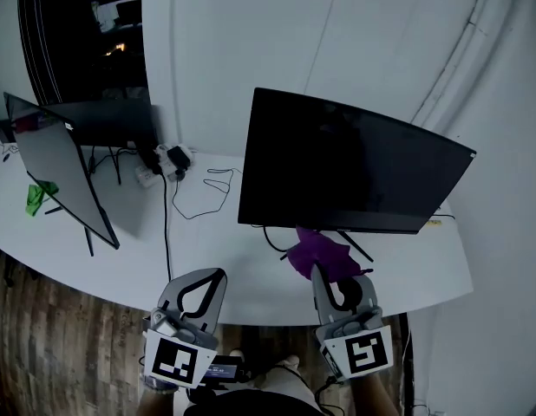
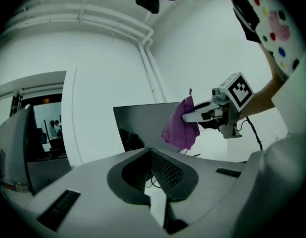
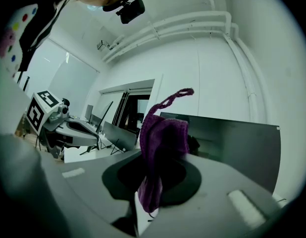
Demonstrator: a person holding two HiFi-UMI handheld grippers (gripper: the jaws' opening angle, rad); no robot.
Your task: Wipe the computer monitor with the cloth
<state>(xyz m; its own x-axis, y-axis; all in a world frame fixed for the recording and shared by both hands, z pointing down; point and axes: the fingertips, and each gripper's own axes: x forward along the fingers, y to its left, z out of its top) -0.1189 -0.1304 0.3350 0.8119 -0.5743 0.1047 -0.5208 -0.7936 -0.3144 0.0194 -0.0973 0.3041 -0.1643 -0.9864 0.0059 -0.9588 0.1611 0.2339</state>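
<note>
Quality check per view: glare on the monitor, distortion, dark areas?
Head view: dim overall, corners vignetted, monitor near-black, no glare. Left gripper view: heavy fisheye, wall pipes bowed, faint reflections on the monitor. Right gripper view: same fisheye, purple cloth blocks mid-frame.

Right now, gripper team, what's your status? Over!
Left gripper shut, empty. Right gripper shut on purple cloth. Cloth by monitor lower edge, contact unclear. Nothing seen between cloth and screen.
</note>
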